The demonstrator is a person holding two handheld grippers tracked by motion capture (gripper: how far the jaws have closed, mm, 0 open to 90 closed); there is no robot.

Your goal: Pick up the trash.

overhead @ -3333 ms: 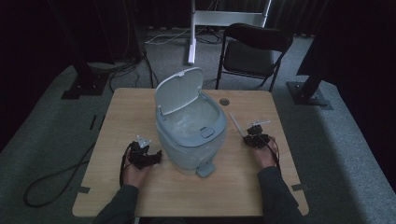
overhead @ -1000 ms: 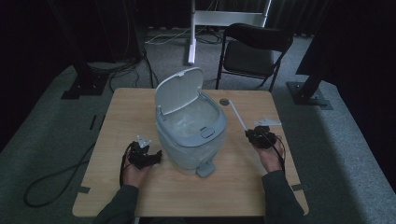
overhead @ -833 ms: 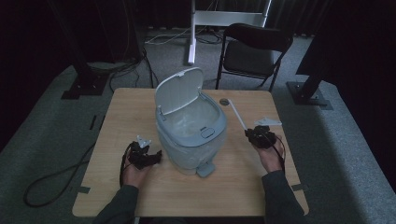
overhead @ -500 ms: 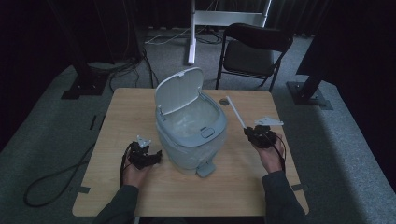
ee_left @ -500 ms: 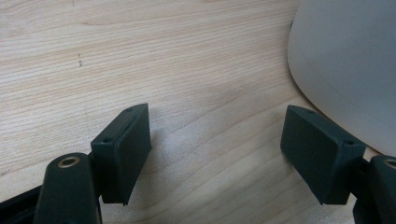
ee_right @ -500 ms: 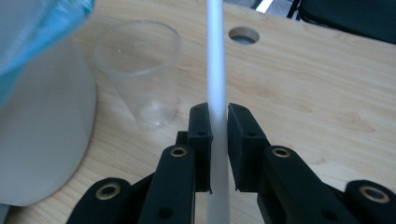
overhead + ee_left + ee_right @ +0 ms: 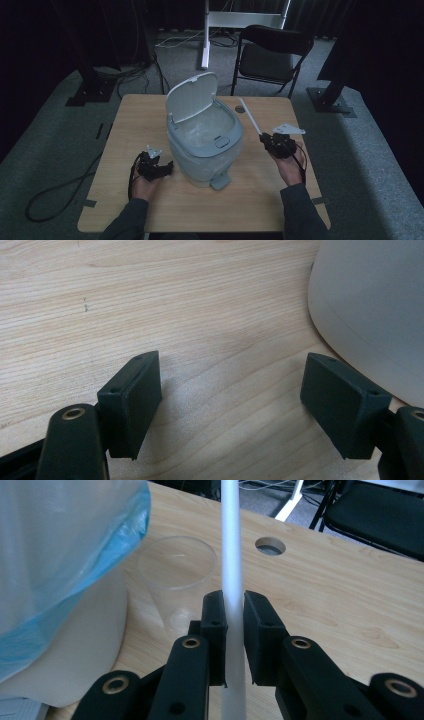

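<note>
High view: on the wooden surface [image 7: 150, 125] stands a pale bin [image 7: 205, 145] with its lid [image 7: 191, 96] tipped up and back and a liner inside. The right tool [image 7: 268, 139], in the person's right hand near the right edge, is clamped on a white stick [image 7: 249, 116] that slants up and away toward the far side, ending just beside the bin's right rim. The left tool [image 7: 165, 168] lies low in the left hand, close to the bin's lower left flank. In the right gripper view the two black pads press the stick [image 7: 233, 555] from both sides; the stick runs straight up out of the picture. Behind it a clear cup [image 7: 175, 587] stands on the wood just beside the bin, whose bluish liner [image 7: 70, 540] hangs over the wall. A round hole [image 7: 270, 545] in the wood lies farther off. In the left gripper view the left tool [image 7: 235, 410] has its jaws wide apart with nothing between them, over bare wood, the bin wall [image 7: 370, 305] close by its right jaw.
</note>
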